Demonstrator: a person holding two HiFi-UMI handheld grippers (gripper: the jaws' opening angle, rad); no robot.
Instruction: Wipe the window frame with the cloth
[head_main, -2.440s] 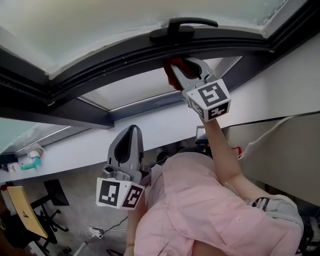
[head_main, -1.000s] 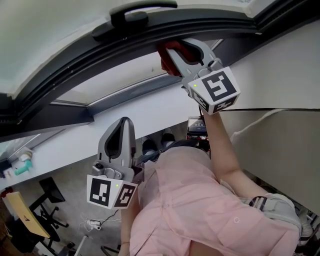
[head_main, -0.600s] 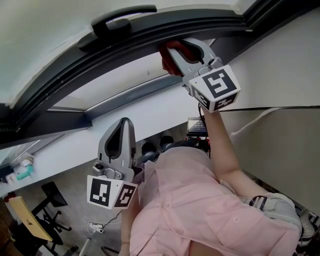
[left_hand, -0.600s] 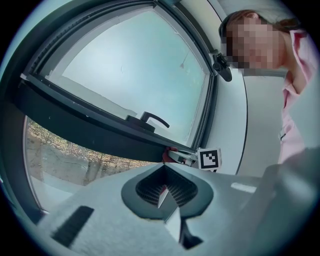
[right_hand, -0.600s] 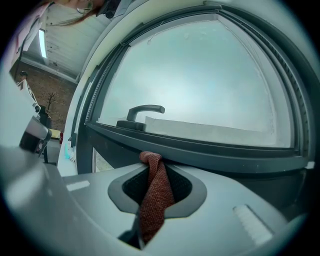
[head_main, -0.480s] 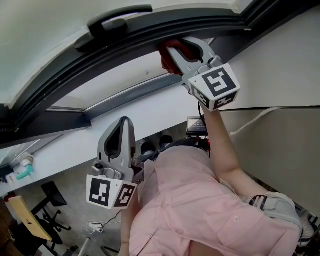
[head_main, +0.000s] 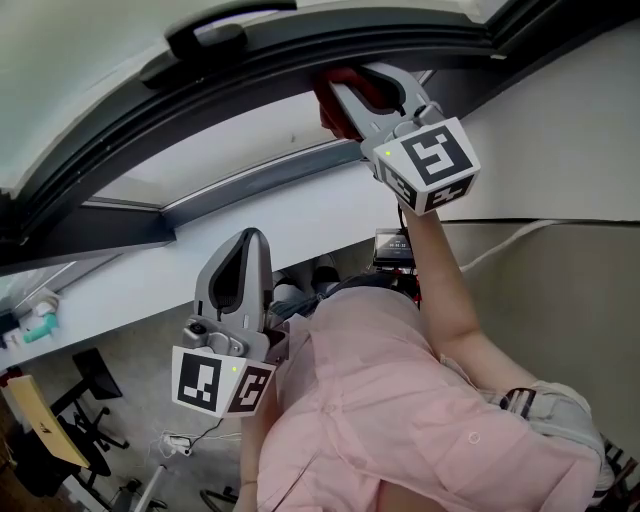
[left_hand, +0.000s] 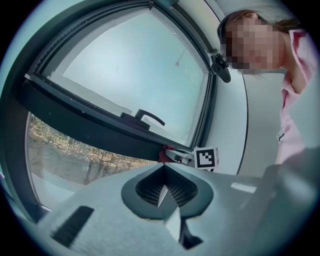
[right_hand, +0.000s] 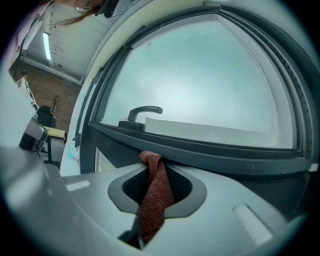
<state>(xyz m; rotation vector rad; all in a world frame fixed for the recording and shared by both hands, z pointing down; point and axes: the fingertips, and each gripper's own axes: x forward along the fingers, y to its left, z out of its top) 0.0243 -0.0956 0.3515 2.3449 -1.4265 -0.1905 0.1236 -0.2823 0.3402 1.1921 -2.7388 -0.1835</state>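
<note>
Red cloth (right_hand: 156, 197), pinched between the closed jaws of the right gripper (right_hand: 152, 175); its folded tip protrudes beyond the fingertips and touches the dark window frame (right_hand: 215, 152) below the handle (right_hand: 142, 112). Left gripper (left_hand: 162, 192) held low, jaws together, empty.

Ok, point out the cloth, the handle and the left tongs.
Cloth (right_hand: 152, 200): right gripper view, middle of the red strip.
Handle (right_hand: 146, 108): right gripper view, on the lever.
Left tongs (head_main: 256, 238): head view, at the closed tips.
</note>
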